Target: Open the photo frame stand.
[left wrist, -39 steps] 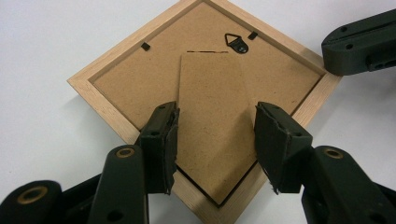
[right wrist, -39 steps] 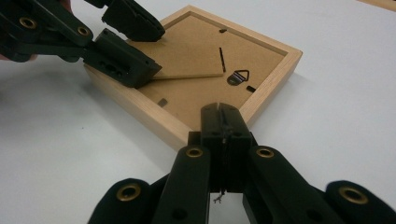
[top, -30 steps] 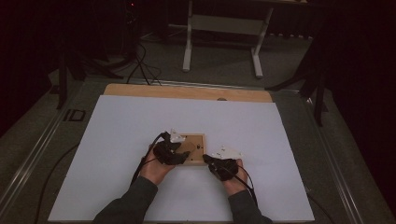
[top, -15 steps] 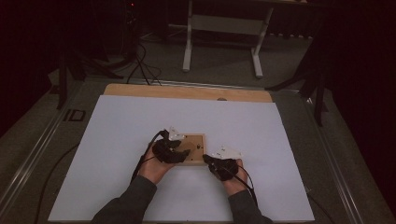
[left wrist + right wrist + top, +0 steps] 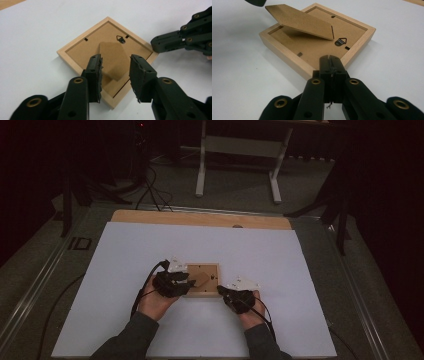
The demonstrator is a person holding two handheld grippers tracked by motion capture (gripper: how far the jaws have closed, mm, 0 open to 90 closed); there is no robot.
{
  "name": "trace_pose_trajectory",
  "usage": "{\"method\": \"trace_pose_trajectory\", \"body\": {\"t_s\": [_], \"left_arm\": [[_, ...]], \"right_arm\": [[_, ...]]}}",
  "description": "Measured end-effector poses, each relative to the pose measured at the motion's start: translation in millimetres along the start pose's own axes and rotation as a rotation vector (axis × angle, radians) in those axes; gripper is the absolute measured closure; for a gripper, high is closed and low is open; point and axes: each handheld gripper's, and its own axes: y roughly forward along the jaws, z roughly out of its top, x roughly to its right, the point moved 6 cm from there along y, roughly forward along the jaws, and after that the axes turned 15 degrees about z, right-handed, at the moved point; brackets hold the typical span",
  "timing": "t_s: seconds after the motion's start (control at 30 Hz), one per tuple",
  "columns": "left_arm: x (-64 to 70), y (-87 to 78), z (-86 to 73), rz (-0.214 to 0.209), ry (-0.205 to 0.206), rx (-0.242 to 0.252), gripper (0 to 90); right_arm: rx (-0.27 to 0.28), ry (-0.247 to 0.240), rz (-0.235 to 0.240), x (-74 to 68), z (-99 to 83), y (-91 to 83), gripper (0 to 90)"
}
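Now I see the picture frame [image 5: 202, 280] lying face down on the white table [image 5: 125, 255], a little nearer to my side than the middle, between my two hands. It is a small frame of light, pale wood with a plain flat border. Its back is a brown board, set a bit lower than the wooden edge. On this board there is a small dark metal hanger [image 5: 121, 39] with a triangle shape, and some small black clips [image 5: 86, 39] near the edges hold the board in place. The stand flap [image 5: 299, 21], a brown piece with a pointed end, is lifted up from the back board at an angle; in the right gripper view it throws a shadow under itself.

My left gripper [image 5: 115, 75] is over the near corner of the frame. Its jaws stand apart, one on each side of the flap's free end, and they press on nothing. In the high view this gripper is at the left side of the frame.

My right gripper [image 5: 329, 65] has its jaws pressed together with nothing between them. Their tips are at the outer edge of the frame's corner, near the hanger; I cannot tell for sure if they touch the wood.
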Motion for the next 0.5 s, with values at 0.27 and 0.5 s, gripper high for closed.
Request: {"method": "trace_pose_trajectory", "body": {"t_s": [0.27,0.5], "left_arm": [[-1.5,-4.8,-10.7,0.008,0.014,-0.008,78.2],[0.3,-1.0,-20.2,0.019,0.039,-0.053,89.5]], "right_arm": [[0.001,0.001,0.000,-0.1,0.0,0.0,89.4],[0.001,0.001,-0.001,-0.2,0.0,0.0,89.4]]}}
